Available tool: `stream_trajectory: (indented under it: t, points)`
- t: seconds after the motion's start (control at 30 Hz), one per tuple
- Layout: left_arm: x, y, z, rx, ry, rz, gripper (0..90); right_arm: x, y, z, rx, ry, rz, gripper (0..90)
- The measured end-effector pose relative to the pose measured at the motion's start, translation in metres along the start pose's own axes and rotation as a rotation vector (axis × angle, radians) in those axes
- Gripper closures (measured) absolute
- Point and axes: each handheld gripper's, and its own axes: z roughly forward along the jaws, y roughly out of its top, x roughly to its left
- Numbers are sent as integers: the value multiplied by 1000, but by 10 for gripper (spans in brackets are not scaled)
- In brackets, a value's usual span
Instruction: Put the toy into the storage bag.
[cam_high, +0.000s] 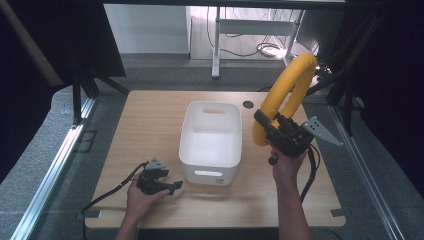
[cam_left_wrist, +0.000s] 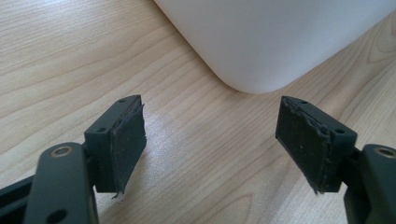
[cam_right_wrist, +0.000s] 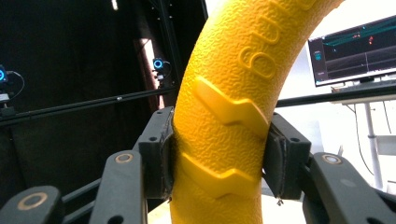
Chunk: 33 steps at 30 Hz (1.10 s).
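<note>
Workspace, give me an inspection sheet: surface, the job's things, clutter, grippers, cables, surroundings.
Surface: wooden table, with a round hole near the far edge.
Job's things: yellow ring, textured foam, held up off the table to the right of the white bin; the bin stands mid-table and looks empty.
Clutter: nothing seen.
Grippers: right gripper shut on the ring, pads pressing both sides; left gripper open, low over the table near the bin's corner, nothing between its pads.
Cables: a black cable trails from the left gripper off the table's near edge; another hangs from the right.
Surroundings: dark curtains at the sides, grey floor, a monitor beyond.
</note>
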Motion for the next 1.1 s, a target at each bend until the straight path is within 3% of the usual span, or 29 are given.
stream_trajectory:
  t: [0.53,1.1]
  points:
    - [0,0,0,1,0,-3,244,26,13,25,-23,43,-35,505]
    - [1,0,-1,1,-1,-1,245,49,10,43,0,102,-25,504]
